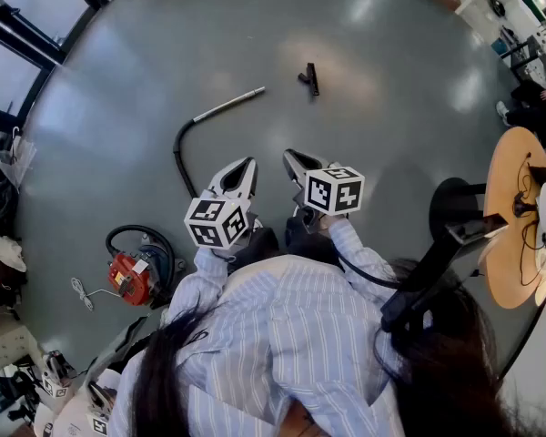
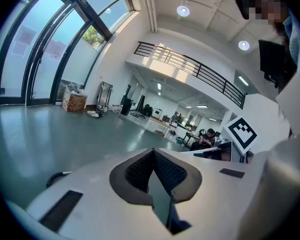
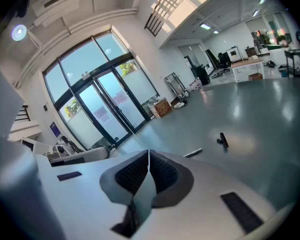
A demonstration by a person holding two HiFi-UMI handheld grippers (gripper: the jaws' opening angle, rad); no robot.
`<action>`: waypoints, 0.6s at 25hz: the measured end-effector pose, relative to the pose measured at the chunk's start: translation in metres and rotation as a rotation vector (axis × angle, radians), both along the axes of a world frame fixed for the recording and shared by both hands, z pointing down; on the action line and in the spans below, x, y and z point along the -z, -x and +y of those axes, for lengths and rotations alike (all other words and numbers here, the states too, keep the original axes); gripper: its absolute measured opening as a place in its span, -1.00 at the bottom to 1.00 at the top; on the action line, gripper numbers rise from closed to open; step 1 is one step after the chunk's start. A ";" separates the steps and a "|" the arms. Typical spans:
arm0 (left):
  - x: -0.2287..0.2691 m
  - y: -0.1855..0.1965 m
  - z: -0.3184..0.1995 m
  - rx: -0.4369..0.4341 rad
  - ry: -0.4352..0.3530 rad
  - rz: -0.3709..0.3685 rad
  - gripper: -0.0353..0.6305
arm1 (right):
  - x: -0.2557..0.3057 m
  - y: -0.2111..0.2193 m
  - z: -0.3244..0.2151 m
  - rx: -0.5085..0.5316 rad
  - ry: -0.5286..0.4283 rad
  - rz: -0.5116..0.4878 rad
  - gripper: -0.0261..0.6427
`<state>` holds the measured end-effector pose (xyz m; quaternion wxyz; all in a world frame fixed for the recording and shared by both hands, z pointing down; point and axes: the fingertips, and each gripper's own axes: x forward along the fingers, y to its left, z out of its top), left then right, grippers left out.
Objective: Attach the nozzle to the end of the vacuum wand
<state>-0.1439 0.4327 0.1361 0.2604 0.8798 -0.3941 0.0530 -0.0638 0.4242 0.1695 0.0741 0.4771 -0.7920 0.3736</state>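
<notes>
The black nozzle (image 1: pixel 309 78) lies on the grey floor, far ahead of me. To its left lies the silver vacuum wand (image 1: pixel 229 105), joined to a black hose (image 1: pixel 178 148) that curves back toward the red vacuum (image 1: pixel 132 278) at my left. I hold both grippers close together at waist height, well short of these parts. The left gripper (image 1: pixel 248 163) and the right gripper (image 1: pixel 289 157) are both shut with nothing between their jaws. In the right gripper view the nozzle (image 3: pixel 222 140) and the wand (image 3: pixel 192 153) show beyond the shut right gripper (image 3: pixel 149 153). The left gripper (image 2: pixel 153 151) looks across the hall.
A round wooden table (image 1: pixel 514 217) and a black chair (image 1: pixel 455 217) stand at my right. A person sits at the far right (image 1: pixel 537 107). Glass doors (image 3: pixel 105 109) and a cardboard box (image 3: pixel 161 107) line the far wall. Spare grippers (image 1: pixel 55 376) lie at the lower left.
</notes>
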 end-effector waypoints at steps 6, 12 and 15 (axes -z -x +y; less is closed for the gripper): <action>0.002 -0.006 0.001 -0.008 -0.007 -0.010 -0.88 | 0.002 -0.009 0.001 -0.017 -0.002 0.010 -0.87; 0.000 -0.014 0.001 -0.008 -0.006 -0.032 -0.88 | 0.002 -0.019 0.002 -0.023 -0.001 0.018 -0.87; 0.002 -0.018 0.000 -0.008 -0.010 -0.037 -0.88 | 0.007 -0.022 0.000 -0.022 -0.021 0.008 -0.87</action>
